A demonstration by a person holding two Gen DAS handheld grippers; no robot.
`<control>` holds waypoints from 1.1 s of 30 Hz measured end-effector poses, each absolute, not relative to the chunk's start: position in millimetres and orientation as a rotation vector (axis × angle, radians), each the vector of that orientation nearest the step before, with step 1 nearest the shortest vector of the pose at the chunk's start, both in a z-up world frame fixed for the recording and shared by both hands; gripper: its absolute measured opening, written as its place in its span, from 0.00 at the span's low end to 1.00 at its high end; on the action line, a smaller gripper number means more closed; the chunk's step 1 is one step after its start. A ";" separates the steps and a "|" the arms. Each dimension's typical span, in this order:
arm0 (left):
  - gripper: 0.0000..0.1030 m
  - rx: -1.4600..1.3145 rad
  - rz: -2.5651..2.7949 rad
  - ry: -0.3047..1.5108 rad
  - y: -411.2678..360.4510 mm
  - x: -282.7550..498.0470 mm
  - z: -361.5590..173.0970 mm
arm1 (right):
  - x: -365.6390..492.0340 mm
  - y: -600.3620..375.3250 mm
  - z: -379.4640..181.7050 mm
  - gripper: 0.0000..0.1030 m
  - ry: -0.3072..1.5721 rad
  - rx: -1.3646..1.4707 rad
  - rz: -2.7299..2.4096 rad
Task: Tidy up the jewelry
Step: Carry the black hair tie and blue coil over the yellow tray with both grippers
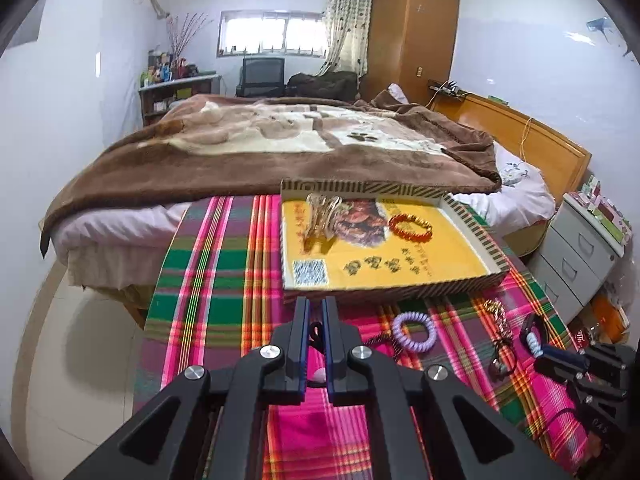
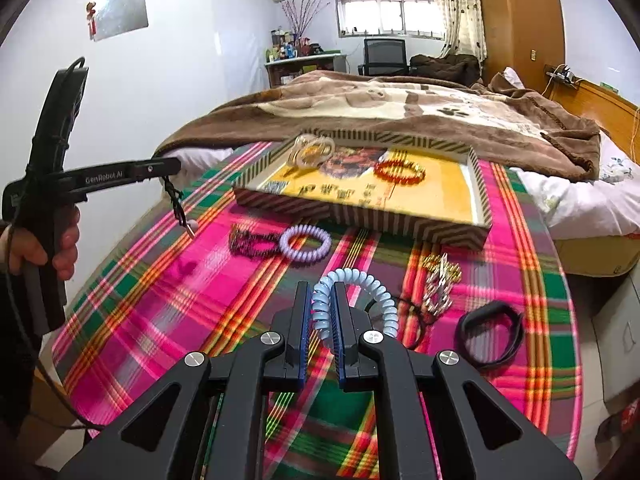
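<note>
A striped tray (image 1: 476, 236) (image 2: 360, 216) with a yellow floor holds an orange bead bracelet (image 1: 411, 227) (image 2: 399, 172) and a clear hair clip (image 1: 322, 216) (image 2: 312, 150). My left gripper (image 1: 316, 308) (image 2: 166, 170) is shut on a black braided cord (image 1: 317, 330) (image 2: 176, 200) with a pink bead, held above the cloth left of the tray. My right gripper (image 2: 323, 292) (image 1: 536, 344) is shut on a pale blue spiral hair tie (image 2: 354, 298), low over the cloth in front of the tray.
On the plaid cloth (image 2: 160, 300) lie a lilac spiral tie (image 2: 305, 242) (image 1: 414, 330), a dark beaded bracelet (image 2: 248, 242), a gold clip (image 2: 440, 280) (image 1: 498, 316) and a black band (image 2: 490, 334). A bed (image 1: 280, 140) stands behind; grey drawers (image 1: 576, 252) at right.
</note>
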State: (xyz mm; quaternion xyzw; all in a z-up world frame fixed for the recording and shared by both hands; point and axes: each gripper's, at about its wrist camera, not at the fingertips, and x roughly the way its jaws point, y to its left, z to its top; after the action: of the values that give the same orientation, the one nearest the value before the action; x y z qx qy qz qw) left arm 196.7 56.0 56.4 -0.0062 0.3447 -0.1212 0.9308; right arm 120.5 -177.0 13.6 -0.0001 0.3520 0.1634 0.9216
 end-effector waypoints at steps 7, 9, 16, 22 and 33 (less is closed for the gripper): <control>0.06 -0.007 -0.286 0.689 45.3 211.4 70.1 | 142.6 -192.7 41.4 0.10 0.686 0.014 0.321; 0.06 -0.016 -0.305 0.695 41.7 220.7 72.0 | 153.8 -195.3 47.6 0.10 0.685 0.024 0.324; 0.06 -0.025 -0.365 0.696 23.2 257.6 78.7 | 200.5 -192.7 59.3 0.10 0.692 0.037 0.343; 0.06 -0.024 -0.403 0.698 2.5 295.1 80.3 | 240.2 -190.7 48.5 0.10 0.722 0.045 0.338; 0.06 -0.021 -0.472 0.736 -43.8 373.3 64.9 | 315.3 -230.0 25.2 0.10 0.793 0.039 0.223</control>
State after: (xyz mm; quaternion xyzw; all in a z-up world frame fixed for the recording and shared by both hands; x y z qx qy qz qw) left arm 373.3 -43.8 64.9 -0.0104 0.3564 -0.2287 0.9059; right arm 315.3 -230.0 25.2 0.0191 0.3852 0.1084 0.9162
